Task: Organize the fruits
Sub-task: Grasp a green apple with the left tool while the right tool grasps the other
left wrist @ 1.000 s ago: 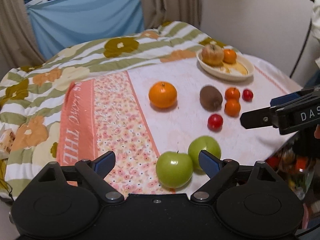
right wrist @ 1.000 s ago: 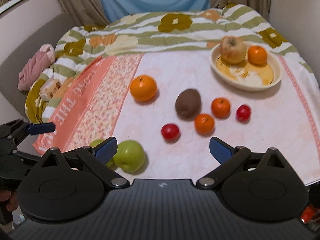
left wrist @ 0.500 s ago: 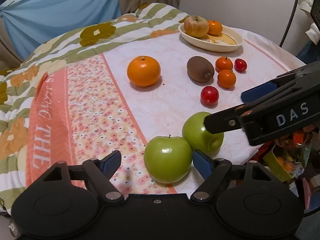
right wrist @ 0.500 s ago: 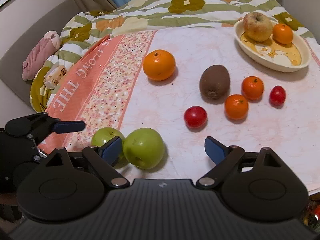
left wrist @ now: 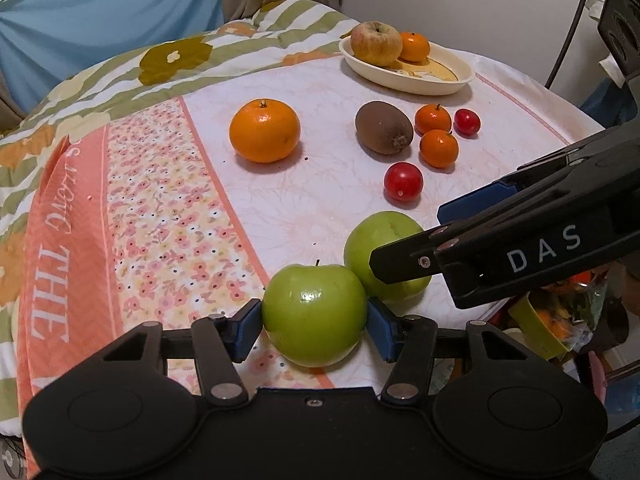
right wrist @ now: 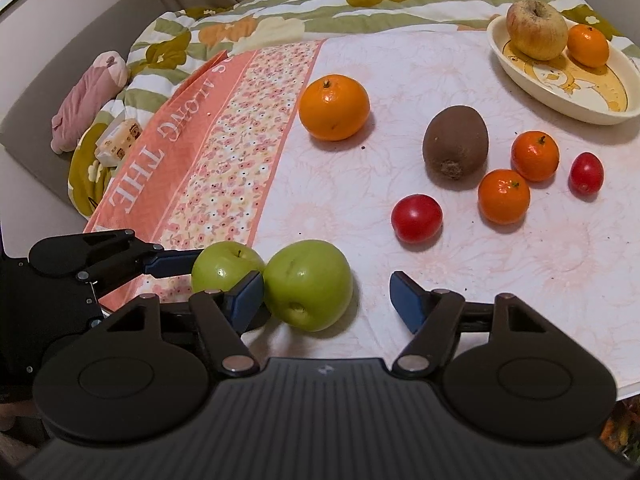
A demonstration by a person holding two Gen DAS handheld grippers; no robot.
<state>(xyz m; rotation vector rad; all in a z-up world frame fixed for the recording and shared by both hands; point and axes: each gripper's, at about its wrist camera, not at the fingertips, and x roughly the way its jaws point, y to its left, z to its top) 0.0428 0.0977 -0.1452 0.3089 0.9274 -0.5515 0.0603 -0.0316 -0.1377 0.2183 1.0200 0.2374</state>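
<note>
Across the middle of both views spreads the pale floral cloth (left wrist: 280, 200), with a striped quilt (left wrist: 180, 52) behind it. At upper right sits the cream dish (right wrist: 624, 114), already holding a russet apple (right wrist: 537, 30) and a mandarin (right wrist: 588, 45). Loose on the cloth are a big orange (left wrist: 265, 131), a kiwi (left wrist: 384, 127), two small mandarins and two red tomatoes.

Low in the left wrist view, the left gripper (left wrist: 314, 322) has just been closing on the near green apple (left wrist: 314, 314); both blue pads now press its sides, so it grips that apple. The second green apple (right wrist: 308, 284) touches the first. The right gripper (right wrist: 326, 300) has also been closing around it: its left pad (right wrist: 248, 294) is wedged in the seam between the two apples, while its right pad (right wrist: 404, 300) stands clear, so it is not yet gripping.

Judged from this, the step is a double pick. The right jaws should close squarely across the apple's widest part. Lift both apples straight up and apart, since the touching fruit and crowded pads could nudge or roll each other.
</note>
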